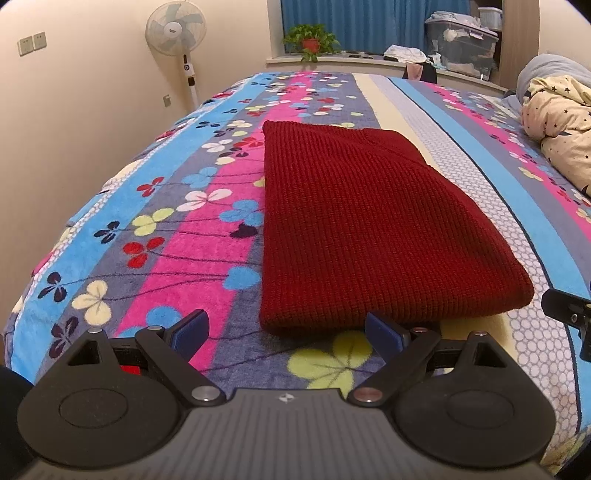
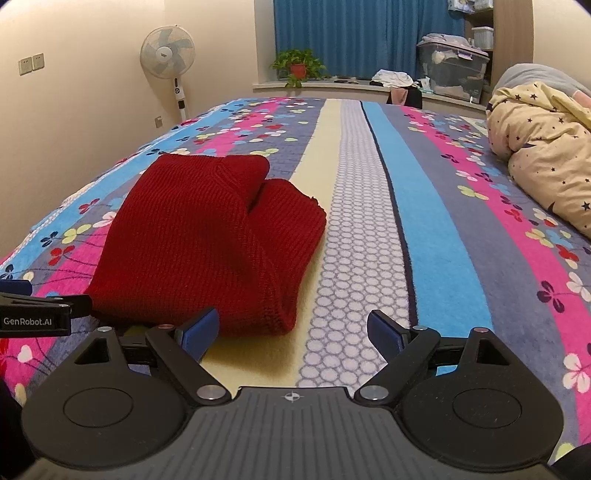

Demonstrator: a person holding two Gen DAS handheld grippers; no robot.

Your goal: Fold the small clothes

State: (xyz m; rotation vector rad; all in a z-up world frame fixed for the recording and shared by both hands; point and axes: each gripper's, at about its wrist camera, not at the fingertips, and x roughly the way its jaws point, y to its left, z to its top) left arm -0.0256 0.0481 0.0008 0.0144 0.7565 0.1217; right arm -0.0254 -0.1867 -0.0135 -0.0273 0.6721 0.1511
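Observation:
A dark red knitted garment (image 1: 354, 221) lies folded into a rough rectangle on the striped floral bedspread (image 1: 177, 229). In the right wrist view the same red garment (image 2: 199, 243) shows stacked layers at its near right edge. My left gripper (image 1: 286, 330) hovers open just in front of the garment's near edge, nothing between its blue pads. My right gripper (image 2: 293, 330) is open too, low over the bedspread (image 2: 443, 236), its left pad close to the garment's near right corner. Each gripper shows at the edge of the other's view.
A bundled star-print quilt (image 2: 546, 162) lies at the right of the bed. Beyond the bed stand a fan (image 1: 176, 33), a potted plant (image 1: 310, 40) on a ledge, blue curtains and a plastic storage box (image 1: 461, 44). The wall runs along the left.

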